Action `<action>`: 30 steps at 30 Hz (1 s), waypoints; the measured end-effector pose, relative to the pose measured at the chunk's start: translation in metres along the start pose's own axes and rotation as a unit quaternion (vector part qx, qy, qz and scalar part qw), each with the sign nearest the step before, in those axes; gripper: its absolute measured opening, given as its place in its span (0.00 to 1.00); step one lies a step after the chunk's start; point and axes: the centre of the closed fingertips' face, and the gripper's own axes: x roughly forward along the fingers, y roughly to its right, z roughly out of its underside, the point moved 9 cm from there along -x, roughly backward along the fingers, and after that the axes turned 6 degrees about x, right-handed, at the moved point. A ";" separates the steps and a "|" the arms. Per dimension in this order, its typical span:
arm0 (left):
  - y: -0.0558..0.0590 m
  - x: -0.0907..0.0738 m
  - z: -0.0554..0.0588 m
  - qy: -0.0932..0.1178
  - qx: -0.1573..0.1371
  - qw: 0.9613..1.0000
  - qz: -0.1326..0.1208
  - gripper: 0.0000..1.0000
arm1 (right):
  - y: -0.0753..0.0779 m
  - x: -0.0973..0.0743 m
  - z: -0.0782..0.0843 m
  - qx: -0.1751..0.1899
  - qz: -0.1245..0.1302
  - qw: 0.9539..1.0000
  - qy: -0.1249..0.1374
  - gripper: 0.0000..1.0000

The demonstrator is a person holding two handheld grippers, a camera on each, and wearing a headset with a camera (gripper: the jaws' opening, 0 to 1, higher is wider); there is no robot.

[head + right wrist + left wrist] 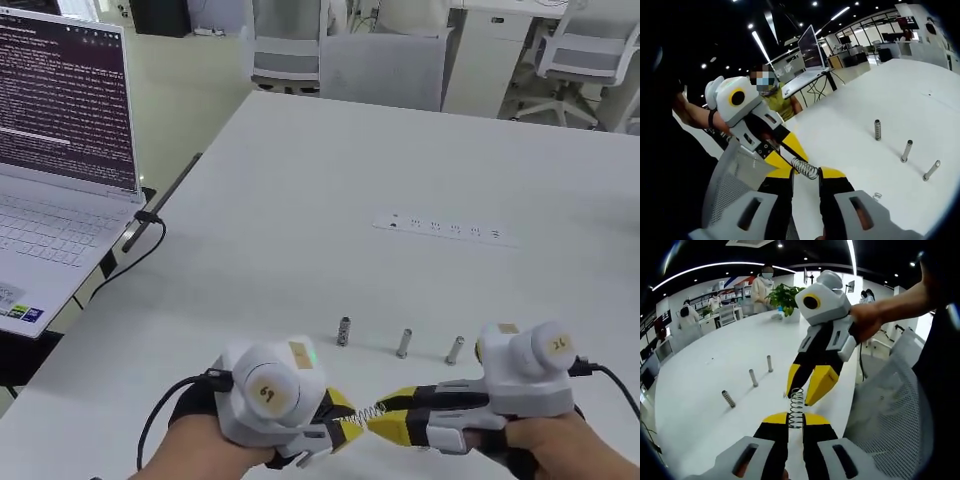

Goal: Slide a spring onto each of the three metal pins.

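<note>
Spring [368, 411] lies level, clamped in left hand-held gripper [352, 420], right hand-held gripper [388, 415] part-open around its end; nearest bare pin [404, 343] just above in frame.

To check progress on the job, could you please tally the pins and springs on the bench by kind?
Metal pins: 3
Fitted spring, on the leftmost pin in the head view: 1
Loose spring, held by the left gripper: 1
Total: 5
</note>
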 end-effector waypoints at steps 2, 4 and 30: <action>0.001 0.000 0.000 0.000 0.004 1.000 0.002 0.02 | 0.001 0.000 0.000 -0.002 0.000 1.000 -0.004 0.16; 0.002 0.000 0.000 0.002 0.006 1.000 0.005 0.02 | 0.001 -0.001 -0.001 -0.005 0.000 1.000 -0.005 0.14; 0.006 0.009 -0.001 0.010 0.034 0.999 0.025 0.02 | -0.007 0.000 -0.003 -0.062 -0.018 0.997 -0.037 0.09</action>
